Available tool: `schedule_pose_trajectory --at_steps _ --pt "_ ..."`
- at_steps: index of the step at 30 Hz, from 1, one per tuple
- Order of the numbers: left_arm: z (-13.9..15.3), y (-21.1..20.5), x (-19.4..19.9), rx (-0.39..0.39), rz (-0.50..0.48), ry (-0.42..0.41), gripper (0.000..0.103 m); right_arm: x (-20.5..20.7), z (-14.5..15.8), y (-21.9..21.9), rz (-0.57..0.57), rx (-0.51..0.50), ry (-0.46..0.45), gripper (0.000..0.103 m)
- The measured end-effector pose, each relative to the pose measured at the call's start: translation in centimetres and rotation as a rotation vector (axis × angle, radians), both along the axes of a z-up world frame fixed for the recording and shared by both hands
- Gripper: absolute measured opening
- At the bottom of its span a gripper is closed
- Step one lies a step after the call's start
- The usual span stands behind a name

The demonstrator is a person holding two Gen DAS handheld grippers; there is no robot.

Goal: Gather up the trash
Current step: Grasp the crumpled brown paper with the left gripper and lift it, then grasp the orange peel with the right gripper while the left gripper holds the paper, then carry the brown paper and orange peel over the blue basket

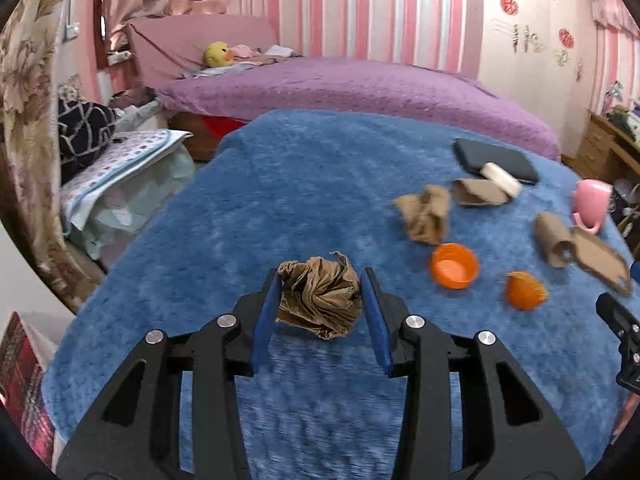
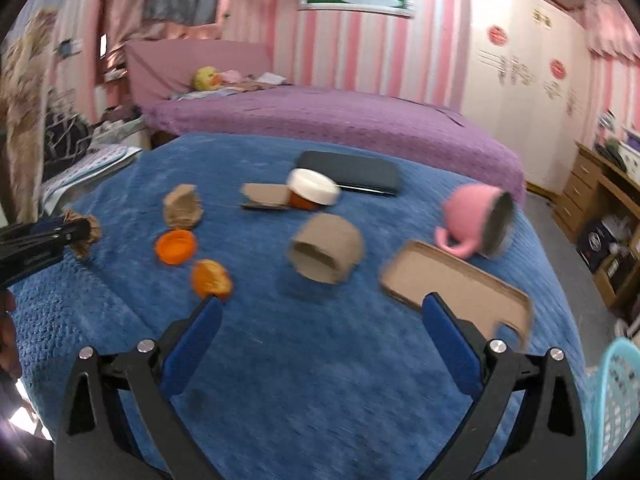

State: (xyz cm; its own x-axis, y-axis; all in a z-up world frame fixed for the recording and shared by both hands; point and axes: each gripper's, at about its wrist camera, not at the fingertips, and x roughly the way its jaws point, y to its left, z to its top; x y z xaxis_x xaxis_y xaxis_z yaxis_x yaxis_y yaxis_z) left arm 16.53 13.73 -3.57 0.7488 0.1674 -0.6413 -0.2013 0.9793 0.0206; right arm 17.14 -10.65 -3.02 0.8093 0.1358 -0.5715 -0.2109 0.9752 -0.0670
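My left gripper (image 1: 320, 292) is shut on a crumpled brown paper ball (image 1: 320, 300) just above the blue blanket (image 1: 280, 200); in the right wrist view it shows at the far left (image 2: 76, 232). My right gripper (image 2: 320, 312) is open and empty above the blanket. Ahead of it lie a cardboard tube (image 2: 326, 250), a flat cardboard piece (image 2: 456, 284), an orange cap (image 2: 176, 246), an orange peel (image 2: 212, 278) and another crumpled brown paper (image 2: 182, 206).
A pink mug (image 2: 476, 216) lies on its side at the right. A black case (image 2: 352, 172), a white-lidded jar (image 2: 314, 190) and folded cardboard (image 2: 266, 196) sit at the back. A turquoise basket (image 2: 612, 400) stands at the lower right. A purple bed (image 2: 320, 116) is behind.
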Motion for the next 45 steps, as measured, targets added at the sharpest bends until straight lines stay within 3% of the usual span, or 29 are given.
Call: schedule_pose_trajectory --at_steps 4,6,13,15,17,24,30,45 --pt "0.2 0.7 -0.2 -0.003 0.000 -0.017 0.040 1.5 -0.5 2.5 0.067 0.000 0.038 0.094" --pt "0.1 1.2 -0.3 0.002 0.012 -0.021 0.040 2.6 -1.1 3.6 0.094 0.003 0.073 0.081" --pt "-1.0 3.2 -0.1 -0.049 0.049 0.013 0.040 4.9 -3.1 6.3 0.168 -0.012 0.169 0.053" --pt "-1.1 3.3 0.0 -0.058 0.045 0.017 0.040 5.2 -3.3 6.6 0.191 -0.005 0.187 0.038" --pt "-1.2 3.2 0.0 -0.056 0.043 0.018 0.040 5.4 -3.5 6.8 0.207 0.004 0.194 0.031" --pt "-1.3 2.4 0.2 -0.034 0.047 0.020 0.040 4.6 -2.8 5.9 0.210 0.047 0.144 0.028" --pt "0.4 0.9 -0.8 -0.021 0.028 -0.049 0.040 2.6 -1.3 3.1 0.165 0.046 0.079 0.028" --pt "1.3 -8.1 -1.4 0.009 -0.112 -0.074 0.040 -0.6 0.7 -7.0 -0.034 0.035 0.020 0.028"
